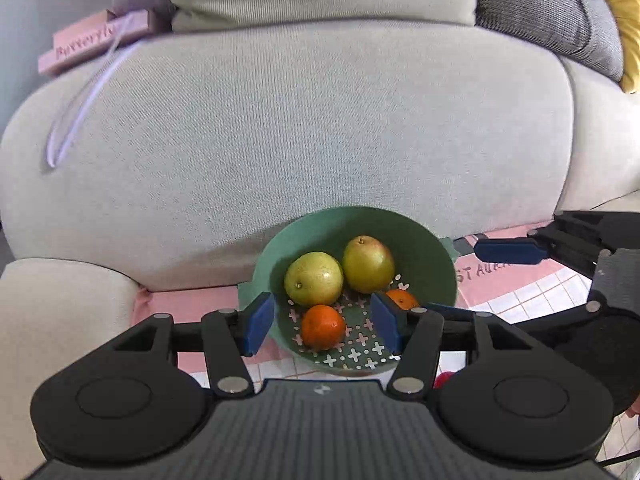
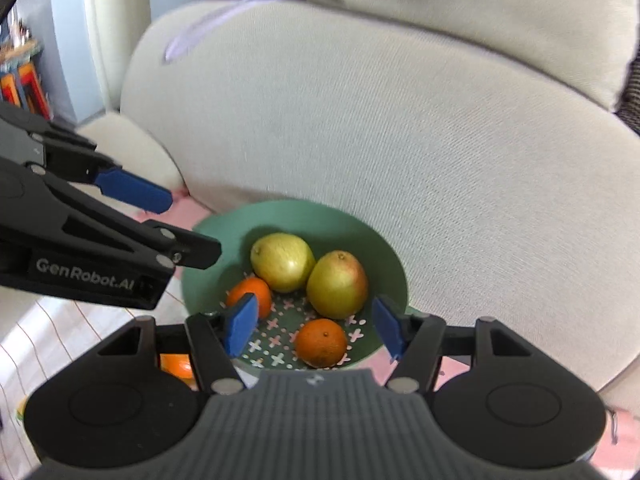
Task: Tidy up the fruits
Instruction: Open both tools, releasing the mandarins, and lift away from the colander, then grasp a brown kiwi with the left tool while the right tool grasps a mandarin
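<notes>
1. Bowl [image 1: 420, 240]: smooth matt green plastic by the look of it; floor pierced with cross-shaped and round holes.
2. Pears [image 2: 338, 284]: yellow-green skin, slightly glossy, finely speckled.
3. Oranges [image 1: 323, 326]: dimpled peel with a dull sheen.
4. Left gripper [image 1: 323, 326] and right gripper [image 2: 316, 330]: matt black plastic links, bright metal pivot pins, ribbed grey housing.
5. Pads [image 1: 259, 322]: matt blue, rubbery-looking.
6. Sofa [image 1: 320, 140]: coarse woven cloth, pale grey-beige, matt.
7. Cushion [image 1: 540, 8]: darker grey ribbed knit fabric.
8. Book [image 1: 92, 40]: pink matt cover, lilac ribbon.
</notes>
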Motion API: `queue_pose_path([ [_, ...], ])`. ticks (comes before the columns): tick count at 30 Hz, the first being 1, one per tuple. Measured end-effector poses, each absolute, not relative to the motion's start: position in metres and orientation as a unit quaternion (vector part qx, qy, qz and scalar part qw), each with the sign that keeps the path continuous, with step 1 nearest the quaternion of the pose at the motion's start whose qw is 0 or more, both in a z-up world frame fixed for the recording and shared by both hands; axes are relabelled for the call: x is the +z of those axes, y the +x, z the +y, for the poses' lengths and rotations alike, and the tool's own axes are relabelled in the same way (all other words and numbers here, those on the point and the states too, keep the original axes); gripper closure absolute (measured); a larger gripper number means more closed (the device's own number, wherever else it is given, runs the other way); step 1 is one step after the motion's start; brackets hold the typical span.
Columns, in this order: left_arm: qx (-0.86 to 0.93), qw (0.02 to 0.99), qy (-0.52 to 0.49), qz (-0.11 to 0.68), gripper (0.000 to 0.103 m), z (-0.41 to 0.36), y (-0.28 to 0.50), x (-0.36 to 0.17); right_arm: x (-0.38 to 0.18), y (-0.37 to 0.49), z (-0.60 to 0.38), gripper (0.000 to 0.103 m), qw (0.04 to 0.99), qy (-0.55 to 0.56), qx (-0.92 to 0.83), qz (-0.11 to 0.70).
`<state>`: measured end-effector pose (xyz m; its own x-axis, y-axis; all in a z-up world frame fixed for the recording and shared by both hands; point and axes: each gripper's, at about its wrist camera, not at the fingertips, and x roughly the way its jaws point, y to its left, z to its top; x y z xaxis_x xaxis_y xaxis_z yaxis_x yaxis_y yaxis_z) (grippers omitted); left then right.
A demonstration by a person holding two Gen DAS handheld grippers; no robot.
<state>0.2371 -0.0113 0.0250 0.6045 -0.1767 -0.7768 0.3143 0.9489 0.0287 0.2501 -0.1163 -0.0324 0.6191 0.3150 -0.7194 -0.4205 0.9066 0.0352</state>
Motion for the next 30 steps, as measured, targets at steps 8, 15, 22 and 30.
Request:
queue_pose_path([
  [8, -0.142, 0.907, 0.078, 0.39, 0.037, -0.008, 0.187, 0.026, -0.03, 0.189, -0.126, 0.042, 0.926, -0.037, 0.183, 0.328],
  [15, -0.111, 0.918, 0.055, 0.377, 0.037, 0.001, 0.137, 0.009, -0.035, 0.125, -0.129, 0.04, 0.94, -0.028, 0.155, 0.304],
  [22, -0.087, 0.92, 0.052, 0.379, 0.038, 0.005, 0.097, -0.016, -0.056, 0.086, -0.121, 0.037, 0.944, -0.034, 0.134, 0.298],
  [30, -0.058, 0.911, 0.036, 0.406, 0.038, 0.01, 0.077, -0.049, -0.081, 0.061, -0.116, 0.036, 0.94, -0.048, 0.134, 0.311],
])
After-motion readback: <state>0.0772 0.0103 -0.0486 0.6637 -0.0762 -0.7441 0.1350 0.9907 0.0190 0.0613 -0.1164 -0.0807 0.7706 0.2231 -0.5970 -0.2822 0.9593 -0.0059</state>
